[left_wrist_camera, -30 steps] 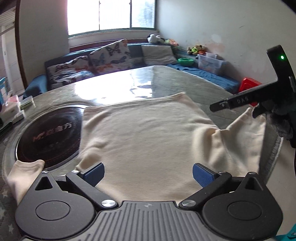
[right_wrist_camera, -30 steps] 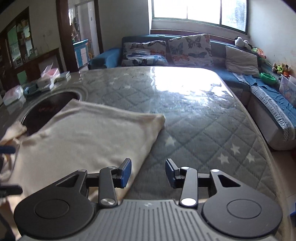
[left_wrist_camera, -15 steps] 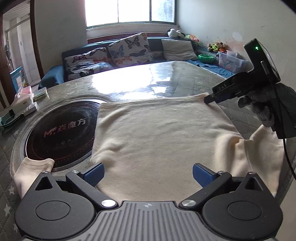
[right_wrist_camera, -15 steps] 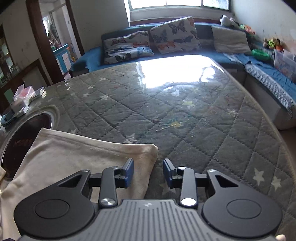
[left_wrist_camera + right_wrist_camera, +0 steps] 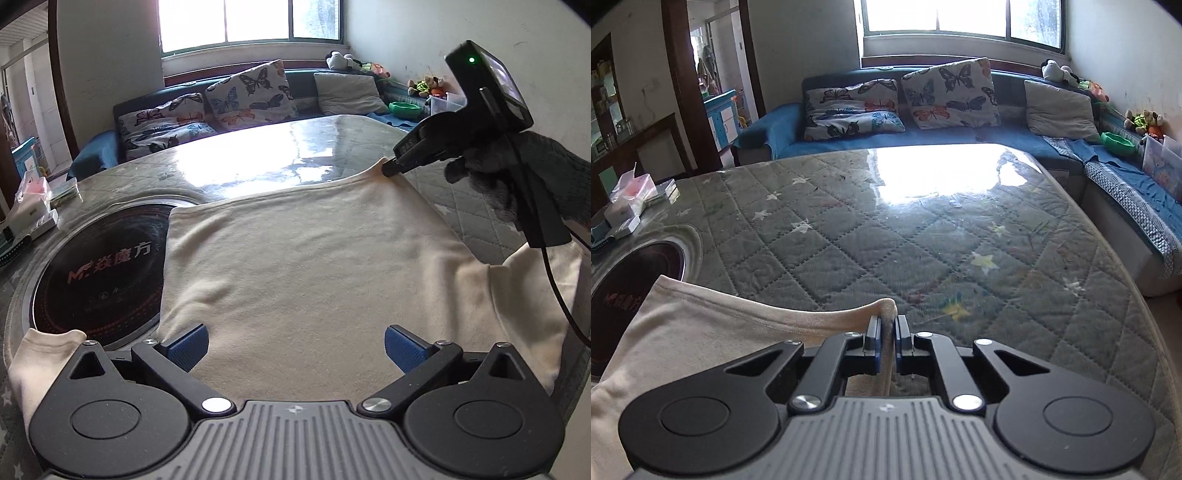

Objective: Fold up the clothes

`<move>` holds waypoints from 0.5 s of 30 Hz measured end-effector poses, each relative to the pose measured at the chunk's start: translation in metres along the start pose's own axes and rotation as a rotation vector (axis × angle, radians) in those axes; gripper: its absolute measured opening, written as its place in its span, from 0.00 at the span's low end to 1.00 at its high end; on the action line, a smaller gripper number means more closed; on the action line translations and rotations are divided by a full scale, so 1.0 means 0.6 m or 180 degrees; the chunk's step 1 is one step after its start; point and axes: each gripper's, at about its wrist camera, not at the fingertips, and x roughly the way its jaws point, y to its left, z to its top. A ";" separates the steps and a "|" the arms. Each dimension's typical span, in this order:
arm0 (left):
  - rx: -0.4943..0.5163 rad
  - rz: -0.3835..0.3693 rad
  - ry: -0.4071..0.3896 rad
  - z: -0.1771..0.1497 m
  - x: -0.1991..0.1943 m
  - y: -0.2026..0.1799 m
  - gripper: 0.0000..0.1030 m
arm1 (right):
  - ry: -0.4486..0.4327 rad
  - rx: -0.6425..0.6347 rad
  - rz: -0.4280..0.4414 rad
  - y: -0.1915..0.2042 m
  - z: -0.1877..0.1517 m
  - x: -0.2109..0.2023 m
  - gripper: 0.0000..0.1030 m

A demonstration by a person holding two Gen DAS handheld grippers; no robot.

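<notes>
Quilted grey-green table cover (image 5: 923,236), star-printed, glossy under a clear sheet; window glare on the far half.

Right gripper (image 5: 886,332): jaws nearly closed, pinching the far right corner of the cream garment (image 5: 303,266). That corner stands up as a small peak between my pads (image 5: 873,341); the hem sags away to my left from it.

Left gripper (image 5: 295,343): jaws wide, holding nothing, hovering over the near edge of the garment, which runs straight ahead of it.

Key relation: garment's far hem runs left–right across my view; right tool holds one end, the far left corner (image 5: 173,214) lies free, ahead and left of my left gripper, over the rim of the black round cooktop (image 5: 103,273). Left hand is nearer that corner. My guess: it needs gripping there before the hem can be carried toward me.

Material: soft knit, matte, limp; one sleeve (image 5: 532,295) hangs off the right table edge, another (image 5: 33,354) bunches near left.

Beyond: sofa (image 5: 849,133), butterfly cushions.
</notes>
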 end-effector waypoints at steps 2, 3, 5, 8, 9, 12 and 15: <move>-0.0031 0.0014 0.0014 0.001 0.004 0.005 1.00 | 0.0012 -0.0029 -0.0018 0.004 0.003 0.011 0.06; -0.0056 0.0029 0.0022 0.002 0.006 0.008 1.00 | 0.0015 -0.0041 -0.0027 0.005 0.006 0.016 0.06; -0.0111 0.0056 0.0059 0.003 0.010 0.018 1.00 | 0.0027 -0.0050 -0.0046 0.006 0.009 0.027 0.06; -0.0196 0.0052 0.0084 0.003 0.013 0.032 1.00 | 0.0044 -0.0056 -0.0072 0.006 0.014 0.041 0.06; -0.0215 0.0044 0.0086 0.002 0.012 0.036 1.00 | 0.0045 -0.0063 -0.0081 0.007 0.016 0.043 0.07; -0.0238 0.0009 0.0064 -0.004 0.007 0.041 1.00 | 0.0022 -0.0095 -0.0136 0.013 0.025 0.037 0.10; -0.0255 -0.0035 0.0042 -0.008 0.000 0.044 1.00 | -0.0125 -0.0217 -0.0205 0.033 0.029 0.016 0.12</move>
